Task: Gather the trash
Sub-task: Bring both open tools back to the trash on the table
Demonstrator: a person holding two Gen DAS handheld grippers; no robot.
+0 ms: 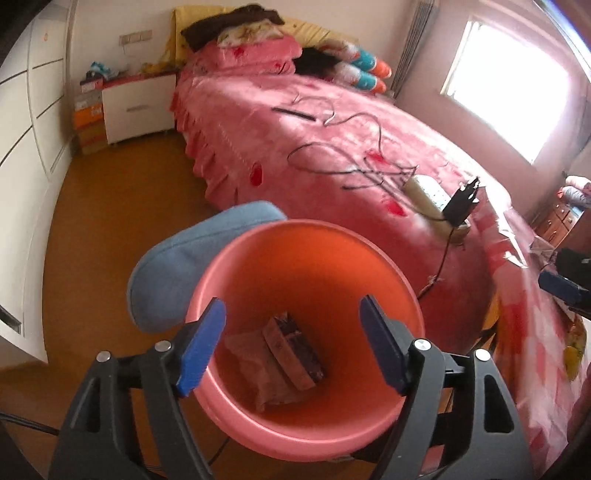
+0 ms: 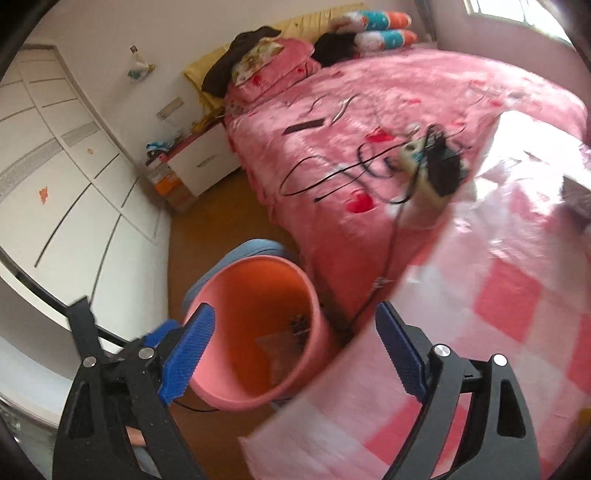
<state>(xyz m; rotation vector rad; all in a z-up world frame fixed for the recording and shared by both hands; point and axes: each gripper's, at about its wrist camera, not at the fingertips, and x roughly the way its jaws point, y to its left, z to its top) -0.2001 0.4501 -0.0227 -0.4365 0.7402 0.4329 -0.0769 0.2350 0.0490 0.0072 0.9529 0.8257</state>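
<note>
Left wrist view: left gripper (image 1: 293, 345) fingers spread apart and empty above the pink bin (image 1: 258, 417), trash wrappers (image 1: 284, 354) lying inside between them; right wrist view: right gripper (image 2: 295, 354) fingers likewise parted, empty, bin between them, bed (image 2: 480, 295) under the right finger.

This is a bedroom in a home. A big bed with a pink flowery blanket (image 1: 332, 140) fills most of the room. Folded pink quilts and soft pillows (image 1: 255, 48) are piled at its head, by a yellow headboard (image 2: 295, 26). A small white bedside cabinet with a red top (image 1: 138, 105) stands beside the bed. Tall white wardrobe doors (image 2: 62, 177) cover one wall. Bright light comes in through a window (image 1: 506, 92). The floor is smooth brown wood (image 1: 122, 206). A round pink plastic bin (image 1: 306, 258) stands on it by the bed.
</note>
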